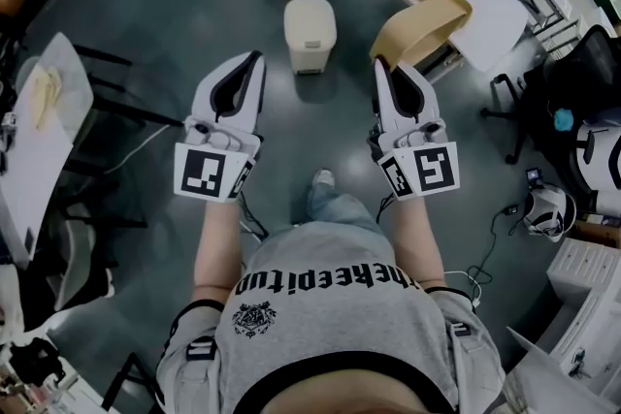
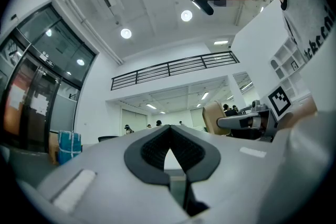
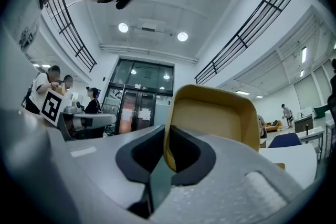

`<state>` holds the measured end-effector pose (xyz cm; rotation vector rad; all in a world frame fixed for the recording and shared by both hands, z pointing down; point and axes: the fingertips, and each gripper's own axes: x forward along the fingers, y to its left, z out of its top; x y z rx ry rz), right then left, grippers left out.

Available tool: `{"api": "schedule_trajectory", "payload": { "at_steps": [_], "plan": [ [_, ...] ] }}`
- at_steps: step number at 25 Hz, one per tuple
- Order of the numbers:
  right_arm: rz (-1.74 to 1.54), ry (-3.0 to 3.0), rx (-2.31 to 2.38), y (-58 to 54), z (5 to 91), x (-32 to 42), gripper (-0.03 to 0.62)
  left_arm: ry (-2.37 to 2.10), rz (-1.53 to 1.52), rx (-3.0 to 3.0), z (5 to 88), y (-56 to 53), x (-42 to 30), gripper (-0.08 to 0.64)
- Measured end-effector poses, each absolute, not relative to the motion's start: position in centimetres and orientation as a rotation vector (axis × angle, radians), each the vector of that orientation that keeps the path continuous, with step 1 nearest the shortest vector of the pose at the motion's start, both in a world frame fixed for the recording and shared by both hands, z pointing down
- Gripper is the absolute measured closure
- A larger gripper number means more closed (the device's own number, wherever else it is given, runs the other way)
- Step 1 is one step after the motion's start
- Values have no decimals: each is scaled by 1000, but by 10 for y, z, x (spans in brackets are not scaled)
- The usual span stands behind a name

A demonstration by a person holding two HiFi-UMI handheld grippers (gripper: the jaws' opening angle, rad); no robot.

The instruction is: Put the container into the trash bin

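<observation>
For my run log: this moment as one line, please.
right gripper: shut on container | left gripper: shut, empty | trash bin: ahead

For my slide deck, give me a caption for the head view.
Right gripper clamps the tan container, left gripper shut and empty, cream trash bin on the floor ahead.

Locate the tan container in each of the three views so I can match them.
Head view: container upper right of centre, at the right tool's tips.
Left gripper view: right of centre, at the right tool's tip.
Right gripper view: centre, its edge pinched between the jaws.
Shared landmark: the right tool, clamped on it in all three.
</observation>
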<state>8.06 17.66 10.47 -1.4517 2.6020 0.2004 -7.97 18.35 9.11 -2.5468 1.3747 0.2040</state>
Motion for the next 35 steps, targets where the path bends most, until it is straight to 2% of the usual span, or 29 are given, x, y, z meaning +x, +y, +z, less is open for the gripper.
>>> {"api": "schedule_trajectory", "payload": {
  "at_steps": [17, 35],
  "plan": [
    [161, 2620, -1386, 100, 114, 118, 571, 1424, 182, -2481, 83, 109, -39, 545],
    [149, 2569, -1472, -4, 115, 111, 571, 1346, 182, -2550, 89, -1, -46, 545]
  ]
}}
